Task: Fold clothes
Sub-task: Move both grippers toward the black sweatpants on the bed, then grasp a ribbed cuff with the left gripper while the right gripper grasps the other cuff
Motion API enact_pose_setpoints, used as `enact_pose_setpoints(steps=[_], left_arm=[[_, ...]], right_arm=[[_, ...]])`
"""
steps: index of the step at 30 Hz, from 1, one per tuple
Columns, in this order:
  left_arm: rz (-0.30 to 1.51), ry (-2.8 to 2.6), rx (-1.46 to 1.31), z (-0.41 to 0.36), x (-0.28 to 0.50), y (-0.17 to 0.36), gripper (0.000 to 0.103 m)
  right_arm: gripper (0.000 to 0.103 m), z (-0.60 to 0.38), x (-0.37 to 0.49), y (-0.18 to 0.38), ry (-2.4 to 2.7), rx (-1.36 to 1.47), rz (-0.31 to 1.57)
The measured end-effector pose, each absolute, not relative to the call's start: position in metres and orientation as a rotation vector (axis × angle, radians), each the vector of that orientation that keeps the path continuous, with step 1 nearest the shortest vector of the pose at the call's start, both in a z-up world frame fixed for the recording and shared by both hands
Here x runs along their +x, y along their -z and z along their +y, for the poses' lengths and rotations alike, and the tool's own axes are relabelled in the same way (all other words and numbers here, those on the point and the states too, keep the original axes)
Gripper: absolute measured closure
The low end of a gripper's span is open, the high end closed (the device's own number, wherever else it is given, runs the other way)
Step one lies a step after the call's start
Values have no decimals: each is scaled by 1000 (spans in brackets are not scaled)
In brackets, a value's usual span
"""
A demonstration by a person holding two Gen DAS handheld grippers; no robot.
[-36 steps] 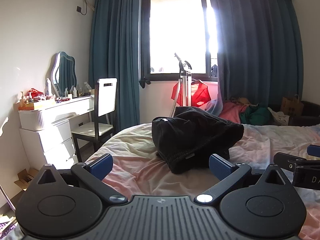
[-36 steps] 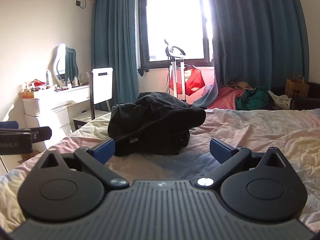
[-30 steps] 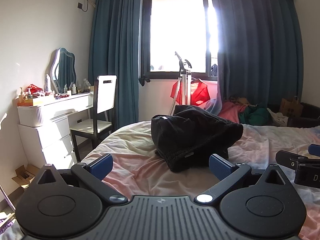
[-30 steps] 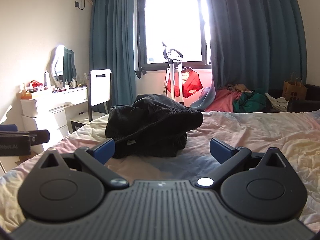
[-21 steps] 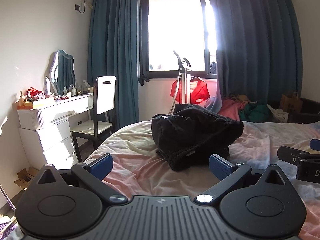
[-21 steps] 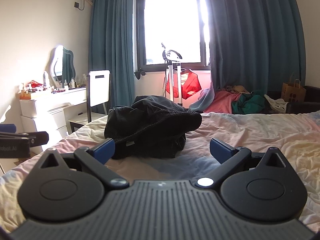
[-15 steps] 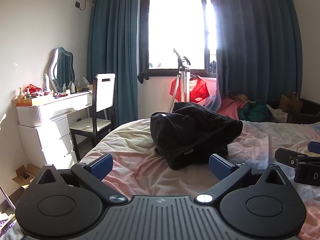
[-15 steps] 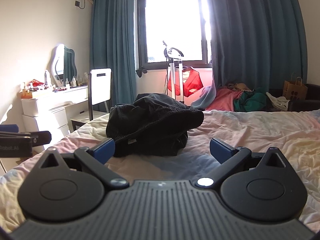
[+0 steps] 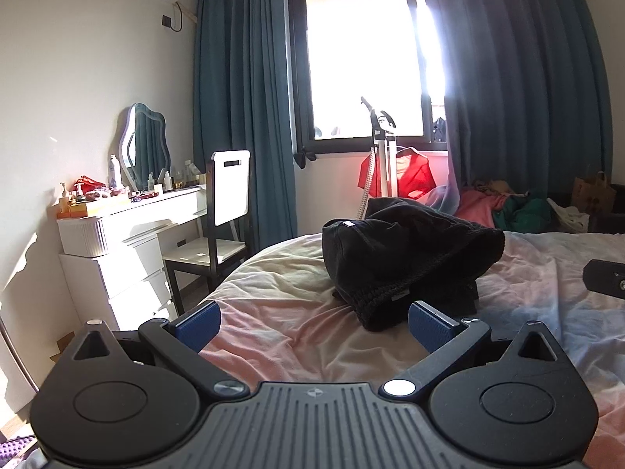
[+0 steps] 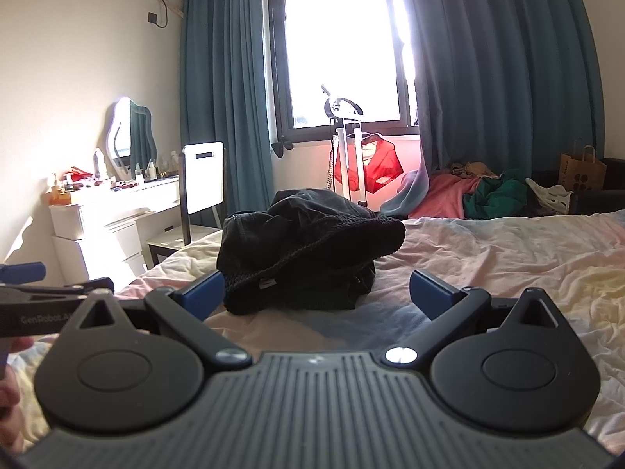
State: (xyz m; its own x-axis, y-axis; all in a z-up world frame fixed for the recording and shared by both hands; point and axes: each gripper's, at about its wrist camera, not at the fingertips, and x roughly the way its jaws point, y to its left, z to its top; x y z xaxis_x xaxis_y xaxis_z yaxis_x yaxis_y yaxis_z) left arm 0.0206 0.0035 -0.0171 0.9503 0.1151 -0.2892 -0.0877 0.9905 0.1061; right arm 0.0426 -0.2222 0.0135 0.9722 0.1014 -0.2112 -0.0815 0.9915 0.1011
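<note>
Lying crumpled on the bed (image 9: 273, 312), the black garment (image 9: 406, 258) sits just ahead of the left hand-held gripper (image 9: 312, 318) and right hand-held gripper (image 10: 318, 287), both spread wide and empty.

Bare pink rumpled bedsheet (image 9: 297, 336) is lying ahead of both grippers; the crumpled black knit garment (image 10: 308, 246) is blocking farther forward.

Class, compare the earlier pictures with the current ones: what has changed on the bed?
Almost nothing. Only slight camera drift. The black garment lies bunched in the same spot on the bedsheet, untouched. The left gripper and right gripper stay open, holding nothing.
</note>
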Motion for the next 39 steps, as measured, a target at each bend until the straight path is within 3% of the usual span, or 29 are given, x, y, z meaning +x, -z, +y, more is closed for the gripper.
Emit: enact_pose_setpoints(steps=[18, 28, 39], left_arm=[[223, -39, 105, -28, 9, 6, 0], [413, -52, 272, -75, 90, 63, 0], [446, -84, 294, -69, 197, 113, 0]], right_arm=[[0, -252, 24, -20, -81, 130, 166], [0, -281, 28, -14, -38, 247, 185], [0, -290, 50, 7, -36, 334, 239]])
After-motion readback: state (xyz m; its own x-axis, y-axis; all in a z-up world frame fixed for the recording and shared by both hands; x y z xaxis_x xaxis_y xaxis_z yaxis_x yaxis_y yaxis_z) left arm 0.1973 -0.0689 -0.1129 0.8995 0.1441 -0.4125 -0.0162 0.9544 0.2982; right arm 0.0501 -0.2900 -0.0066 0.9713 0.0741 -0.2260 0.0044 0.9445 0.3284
